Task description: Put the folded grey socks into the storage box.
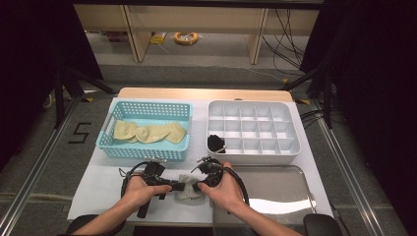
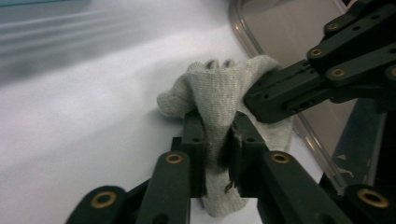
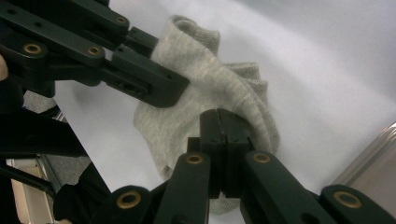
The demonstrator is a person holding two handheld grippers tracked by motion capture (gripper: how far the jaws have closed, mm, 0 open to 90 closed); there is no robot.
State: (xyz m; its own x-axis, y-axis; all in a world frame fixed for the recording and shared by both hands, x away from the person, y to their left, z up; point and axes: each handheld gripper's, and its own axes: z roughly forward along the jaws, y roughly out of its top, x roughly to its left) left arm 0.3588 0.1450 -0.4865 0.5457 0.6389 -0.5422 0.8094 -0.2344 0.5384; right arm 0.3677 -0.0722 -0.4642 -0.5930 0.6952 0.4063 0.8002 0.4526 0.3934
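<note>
Lying bunched on the white sheet at the near edge of the table, the grey sock sits between the two hands, with its long axis running roughly left to right in the high view, from one claw to the other. Which end is the toe cannot be told from the crumpled folds.

The left claw has its jaws pinching a fold of the sock; in its own view the fabric rises between the jaws and spreads away from them, with a loose end hanging below. The right claw has its jaws pressed together on another fold, the sock fanning out above and to the left of them in its view. Each claw also reaches into the other's view from the side, touching the sock's far end.

Beyond the sock stand a blue basket holding pale socks and a white divided tray; a metal tray lies just to the right of the right hand.
</note>
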